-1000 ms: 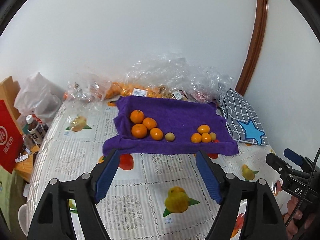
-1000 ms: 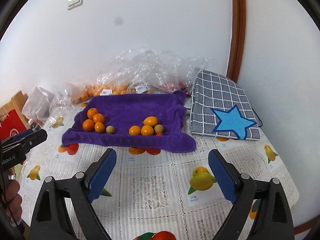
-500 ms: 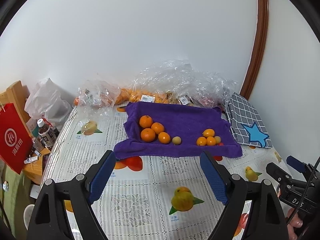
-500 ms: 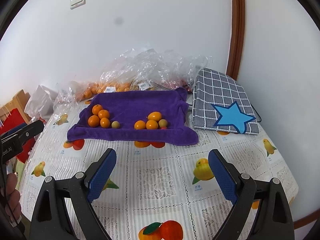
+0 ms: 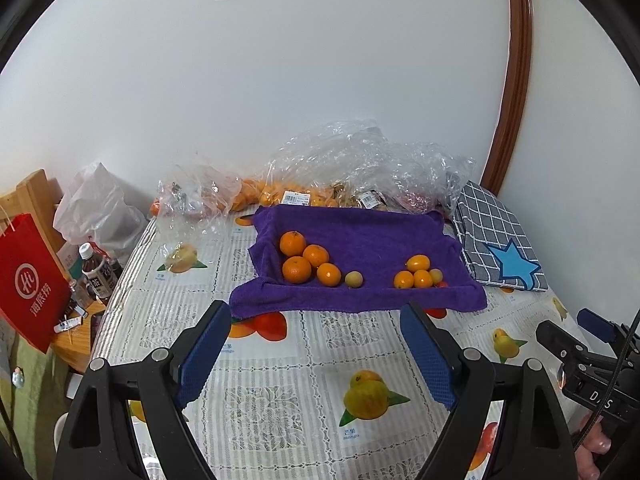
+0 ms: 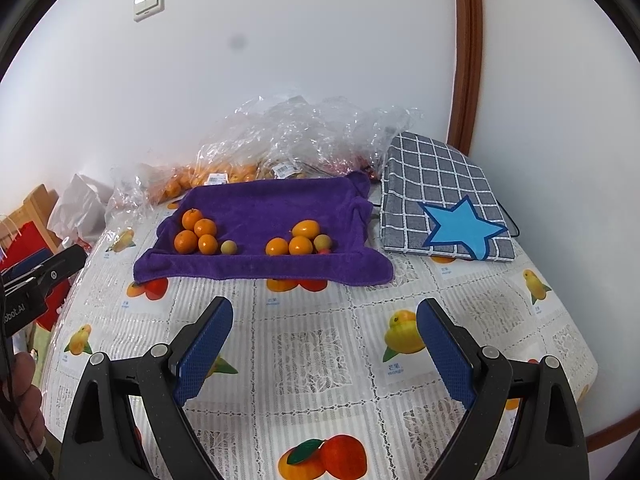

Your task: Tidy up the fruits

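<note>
A purple towel [image 5: 372, 236] [image 6: 280, 204] lies at the back of the table. On its left sit several oranges [image 5: 305, 261] [image 6: 196, 231] with a small yellow-green fruit [image 5: 353, 279] [image 6: 228, 247] beside them. On its right lies a group of small orange fruits [image 5: 416, 273] [image 6: 298, 238] with another yellow-green fruit [image 6: 322, 242] and a small red one. My left gripper [image 5: 316, 352] is open and empty, held above the tablecloth short of the towel. My right gripper [image 6: 324, 344] is open and empty, also short of the towel.
Clear plastic bags with more fruit [image 5: 344, 176] [image 6: 280, 140] lie behind the towel against the wall. A grey checked cloth with a blue star [image 5: 500, 244] [image 6: 440, 200] lies to the right. A red paper bag [image 5: 28, 280] and bottles [image 5: 96, 276] stand left of the table's edge.
Both grippers have pulled back and risen from the towel, so the fruits look smaller and more of the wall and table show. Both stay open.
</note>
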The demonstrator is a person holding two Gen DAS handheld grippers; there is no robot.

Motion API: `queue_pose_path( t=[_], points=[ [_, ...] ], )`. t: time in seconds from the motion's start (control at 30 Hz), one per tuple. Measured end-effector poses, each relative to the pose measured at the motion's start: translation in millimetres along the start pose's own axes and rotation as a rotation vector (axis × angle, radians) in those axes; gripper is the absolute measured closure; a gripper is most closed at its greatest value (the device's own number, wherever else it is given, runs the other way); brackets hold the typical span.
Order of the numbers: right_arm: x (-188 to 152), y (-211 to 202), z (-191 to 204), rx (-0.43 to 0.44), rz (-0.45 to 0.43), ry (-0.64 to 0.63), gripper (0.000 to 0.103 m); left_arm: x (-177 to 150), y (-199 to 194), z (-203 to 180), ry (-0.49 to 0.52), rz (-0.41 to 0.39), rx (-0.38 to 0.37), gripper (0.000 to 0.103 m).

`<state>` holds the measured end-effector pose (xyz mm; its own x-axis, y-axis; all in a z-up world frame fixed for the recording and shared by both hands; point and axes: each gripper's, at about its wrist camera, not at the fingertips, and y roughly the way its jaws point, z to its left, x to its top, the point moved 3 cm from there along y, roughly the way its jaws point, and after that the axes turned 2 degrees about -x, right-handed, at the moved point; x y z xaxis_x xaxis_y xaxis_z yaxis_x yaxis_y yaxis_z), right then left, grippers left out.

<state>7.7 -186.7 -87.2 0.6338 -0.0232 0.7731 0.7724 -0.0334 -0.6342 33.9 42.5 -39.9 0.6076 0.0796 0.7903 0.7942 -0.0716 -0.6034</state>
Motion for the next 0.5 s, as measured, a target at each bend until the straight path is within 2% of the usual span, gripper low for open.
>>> queue_pose_path(
  t=[0.5],
  points=[
    [-1.0,-2.8,-5.1,-0.024,-0.001,0.008,0.011,-0.4,-1.3,-2.5,0.010,0.001,-0.003,0.017]
  ],
)
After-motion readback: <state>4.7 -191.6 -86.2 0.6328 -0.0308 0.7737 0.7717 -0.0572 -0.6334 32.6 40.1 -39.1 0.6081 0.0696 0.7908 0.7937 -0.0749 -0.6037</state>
